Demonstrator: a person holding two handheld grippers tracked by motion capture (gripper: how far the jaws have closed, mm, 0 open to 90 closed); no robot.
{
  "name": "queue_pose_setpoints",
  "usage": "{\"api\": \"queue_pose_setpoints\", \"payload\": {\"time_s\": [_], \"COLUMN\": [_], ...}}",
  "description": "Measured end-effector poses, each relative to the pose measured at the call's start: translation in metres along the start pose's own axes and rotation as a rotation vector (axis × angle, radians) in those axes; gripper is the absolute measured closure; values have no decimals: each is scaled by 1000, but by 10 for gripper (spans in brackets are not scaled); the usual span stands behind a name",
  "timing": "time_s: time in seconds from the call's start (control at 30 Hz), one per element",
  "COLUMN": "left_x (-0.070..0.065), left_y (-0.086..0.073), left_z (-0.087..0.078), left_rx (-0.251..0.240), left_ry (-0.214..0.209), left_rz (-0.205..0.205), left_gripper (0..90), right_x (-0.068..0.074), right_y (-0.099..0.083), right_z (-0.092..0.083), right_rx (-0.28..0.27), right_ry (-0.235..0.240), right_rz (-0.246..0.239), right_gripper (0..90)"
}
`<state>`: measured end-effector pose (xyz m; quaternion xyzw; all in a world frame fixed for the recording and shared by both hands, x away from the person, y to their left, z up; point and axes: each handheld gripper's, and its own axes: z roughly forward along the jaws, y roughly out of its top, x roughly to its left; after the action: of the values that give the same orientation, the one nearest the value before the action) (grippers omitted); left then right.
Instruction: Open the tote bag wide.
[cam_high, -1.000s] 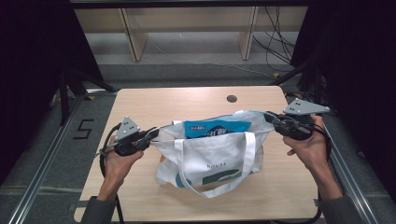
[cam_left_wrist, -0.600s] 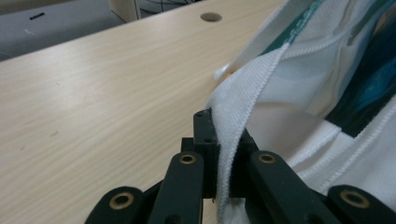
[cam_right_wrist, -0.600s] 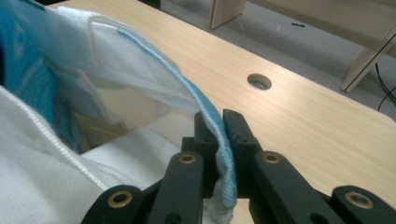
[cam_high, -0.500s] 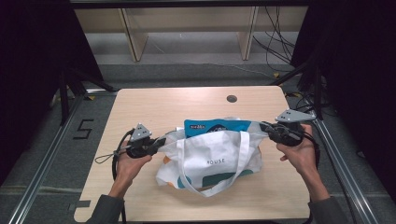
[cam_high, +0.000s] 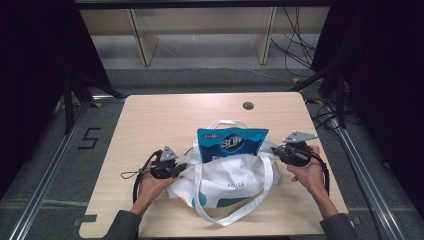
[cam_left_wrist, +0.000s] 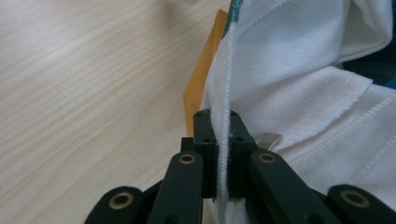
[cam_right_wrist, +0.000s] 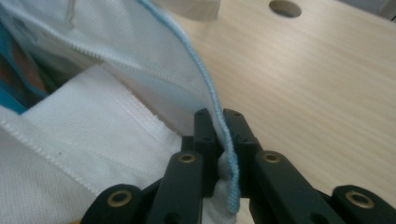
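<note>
White cloth bag (cam_high: 227, 187) holds blue pouch (cam_high: 231, 144) | left claw (cam_left_wrist: 222, 140), right claw (cam_right_wrist: 222, 140) clamp its rim

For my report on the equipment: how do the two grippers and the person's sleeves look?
Both the left gripper and the right gripper are black, each topped by a grey three-cornered plate and trailing a black cable. Their black fingers carry brass-coloured rivets. The sleeves are dark grey.

The white fabric tote bag (cam_high: 227, 187) lies slumped on the table, its opposite rim hems pinched between the fingers (cam_left_wrist: 205, 140) of each gripper, with a blue pouch (cam_high: 232, 143) standing upright in its open mouth between them.
</note>
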<state>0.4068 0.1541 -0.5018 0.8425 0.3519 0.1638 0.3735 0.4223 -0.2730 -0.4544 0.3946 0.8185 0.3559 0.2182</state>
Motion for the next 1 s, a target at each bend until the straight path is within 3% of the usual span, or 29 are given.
{"api": "queue_pose_setpoints", "payload": {"time_s": [0.1, 0.13, 0.23, 0.27, 0.33, 0.37, 0.4, 0.43, 0.57, 0.6, 0.63, 0.67, 0.7, 0.73, 0.77, 0.8, 0.83, 0.87, 0.93, 0.97, 1.0], "left_x": [0, 0, -5, -7, -7, -7, -6, -6, -1, 1, 2, 2, 2, 1, 0, 0, 0, -6, -10, -18, -22], "left_y": [-2, -6, -8, -7, -6, -6, -6, -6, 0, 2, 6, 9, 9, 13, 16, 22, 22, 28, 31, 33, 33], "left_z": [2, 8, 11, 9, 8, 8, 6, 6, -7, -13, -19, -23, -23, -28, -31, -43, -43, -54, -61, -67, -70], "left_rx": [-14, -22, -6, 18, 16, 16, -2, -2, -39, -44, -75, -86, -86, -112, -130, -149, -149, -192, -199, -203, -204], "left_ry": [-2, -11, 1, 9, 10, 10, 21, 21, 13, -3, -12, -13, -13, -8, 0, 15, 15, 9, -3, -32, -56], "left_rz": [-10, -56, -60, -37, -38, -38, -78, -78, -113, -133, -178, -184, -184, -200, -203, -193, -193, -192, -177, -163, -151], "left_gripper": [862, 862, 864, 864, 860, 850, 812, 774, 637, 637, 551, 521, 514, 497, 497, 486, 484, 499, 524, 554, 565], "right_x": [0, 1, 4, 7, 9, 9, 8, 8, 3, 0, -9, -10, -10, -10, -10, -7, -7, 4, 9, 18, 25], "right_y": [-6, -14, -23, -26, -26, -26, -26, -26, -16, -12, -4, 0, 0, 9, 9, 15, 15, 21, 23, 26, 27], "right_z": [7, 16, 26, 31, 35, 35, 33, 33, 15, 7, -11, -22, -22, -46, -46, -61, -61, -75, -78, -84, -86], "right_rx": [30, 82, 105, 131, 139, 139, 135, 135, 94, 59, -25, -59, -59, -131, -131, -183, -183, -192, -206, -188, -185], "right_ry": [4, 11, 20, 20, 12, 12, 20, 20, -7, -16, -20, -21, -21, 7, 7, 40, 40, 67, 77, 125, 158], "right_rz": [3, 9, 0, -9, -48, -48, -15, -15, 13, 31, 49, 78, 78, 106, 106, 99, 99, 94, 71, 39, 52], "right_gripper": [853, 854, 854, 854, 854, 854, 852, 852, 749, 709, 641, 620, 620, 610, 610, 602, 602, 603, 604, 609, 608]}}
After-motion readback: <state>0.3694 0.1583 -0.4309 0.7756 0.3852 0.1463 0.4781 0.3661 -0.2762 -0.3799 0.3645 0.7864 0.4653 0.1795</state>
